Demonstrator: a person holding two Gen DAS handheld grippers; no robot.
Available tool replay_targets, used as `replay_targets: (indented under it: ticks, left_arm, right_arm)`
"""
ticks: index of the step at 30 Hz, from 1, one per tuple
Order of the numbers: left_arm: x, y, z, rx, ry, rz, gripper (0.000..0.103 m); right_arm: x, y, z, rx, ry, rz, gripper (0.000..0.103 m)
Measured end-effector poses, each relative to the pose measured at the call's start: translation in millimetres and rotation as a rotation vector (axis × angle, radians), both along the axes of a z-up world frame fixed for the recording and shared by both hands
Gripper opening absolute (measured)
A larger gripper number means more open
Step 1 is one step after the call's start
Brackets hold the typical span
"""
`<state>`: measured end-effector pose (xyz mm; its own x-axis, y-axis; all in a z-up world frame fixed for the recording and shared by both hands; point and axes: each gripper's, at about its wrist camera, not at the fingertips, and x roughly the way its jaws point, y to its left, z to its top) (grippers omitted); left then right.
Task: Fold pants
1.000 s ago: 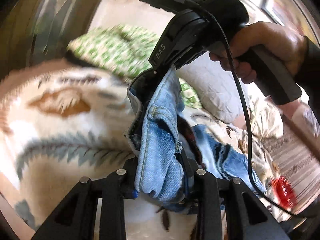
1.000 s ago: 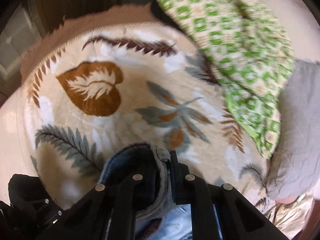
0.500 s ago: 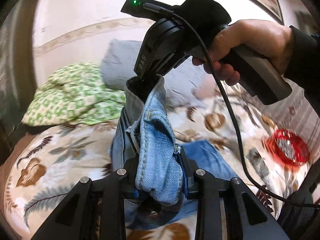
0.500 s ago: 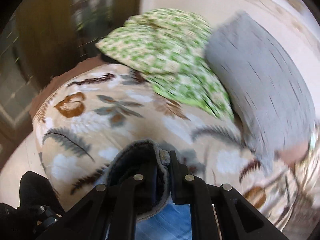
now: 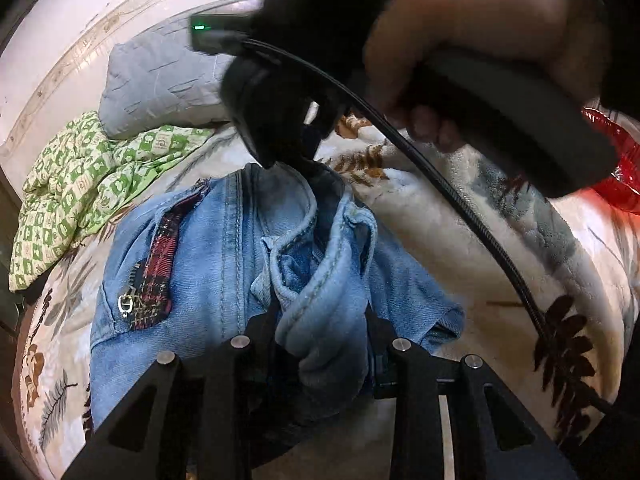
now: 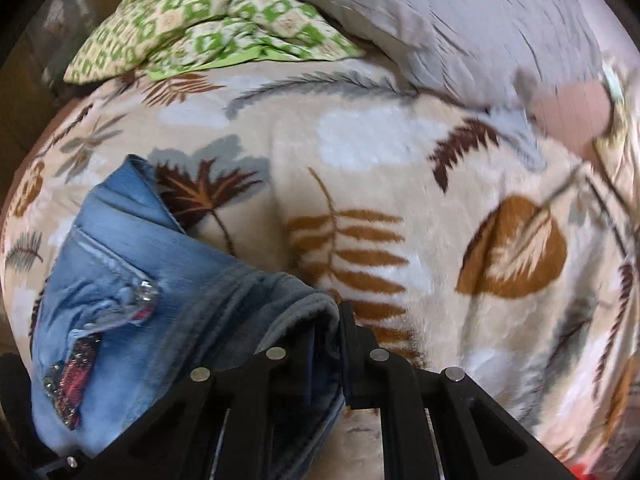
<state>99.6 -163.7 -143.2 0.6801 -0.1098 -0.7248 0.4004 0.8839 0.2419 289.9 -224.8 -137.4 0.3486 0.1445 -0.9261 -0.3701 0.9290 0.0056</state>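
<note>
On the bed's leaf-patterned blanket, near its left edge, the blue jeans lie partly settled, while their waistband end is held up by both tools. The left gripper is clamped on a bunched fold of denim, cloth filling the gap between its fingers. The right gripper pinches a dark seam edge of the same garment; in the left wrist view it appears as the black tool held by the person's right hand, directly above the denim.

Compared with the views a second ago, the garment is lower: it hung then as a narrow column between the two grippers, and now its body spreads across the blanket, exposing the zipper pull and the plaid lining strip. Both cameras have tilted downward, so the blanket fills more of each view. The green patterned quilt and the grey pillow lie toward the head of the bed, apart from the jeans. A red object sits at the bed's right edge; its identity cannot be determined.

Judgement: the lift appears finished and the laying-down phase under way. The cloth is still bunched, so flattening it probably precedes any clean fold.
</note>
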Motion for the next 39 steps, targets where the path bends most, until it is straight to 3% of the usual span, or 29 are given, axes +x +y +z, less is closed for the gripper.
replay_targets:
  ticks: [3, 4, 7, 8, 11, 13, 14, 16, 21, 24, 26, 30, 34, 39]
  left_arm:
    - [1, 3, 1, -0.015, 0.014, -0.007, 0.032]
    - [1, 3, 2, -0.015, 0.015, -0.011, 0.032]
    - [0, 5, 3, -0.023, -0.015, -0.033, 0.041]
    - [-3, 4, 5, -0.017, -0.027, -0.048, 0.043]
    - [-15, 6, 16, 0.010, -0.033, -0.109, 0.054]
    - [-23, 18, 29, -0.041, -0.016, -0.146, 0.097]
    - [-31, 25, 39, -0.070, -0.024, -0.150, 0.103]
    - [-45, 41, 56, -0.112, -0.056, -0.150, 0.103]
    - [-49, 91, 91, -0.229, -0.039, -0.082, 0.103]
    - [-32, 124, 97, -0.312, 0.017, -0.013, 0.103]
    - [-20, 144, 96, -0.378, 0.060, 0.021, 0.103]
    - [16, 175, 84, -0.490, 0.169, 0.079, 0.103]
    - [59, 191, 63, -0.587, 0.319, 0.152, 0.103]
    - [95, 191, 43, -0.656, 0.427, 0.225, 0.103]
  right_arm:
    - [4, -14, -7, 0.073, 0.010, -0.040, 0.021]
    - [4, -17, -8, 0.083, 0.012, -0.049, 0.029]
    - [3, -28, -3, 0.029, -0.036, -0.083, 0.075]
    - [1, -34, 2, -0.004, -0.064, -0.107, 0.079]
    - [-11, -42, 25, -0.029, -0.102, -0.092, 0.080]
    - [-22, -42, 41, -0.041, -0.130, -0.060, 0.081]
    - [-29, -40, 51, -0.047, -0.146, -0.041, 0.082]
    - [-41, -39, 68, -0.045, -0.178, -0.018, 0.084]
    - [-61, -43, 106, 0.045, -0.213, -0.023, 0.091]
    - [-74, -44, 119, 0.094, -0.225, -0.050, 0.091]
    - [-88, -48, 122, 0.179, -0.211, -0.060, 0.092]
    - [-123, -54, 103, 0.325, -0.157, -0.070, 0.092]
    - [-147, -52, 66, 0.406, -0.098, -0.086, 0.092]
    - [-155, -48, 40, 0.486, -0.097, -0.133, 0.091]
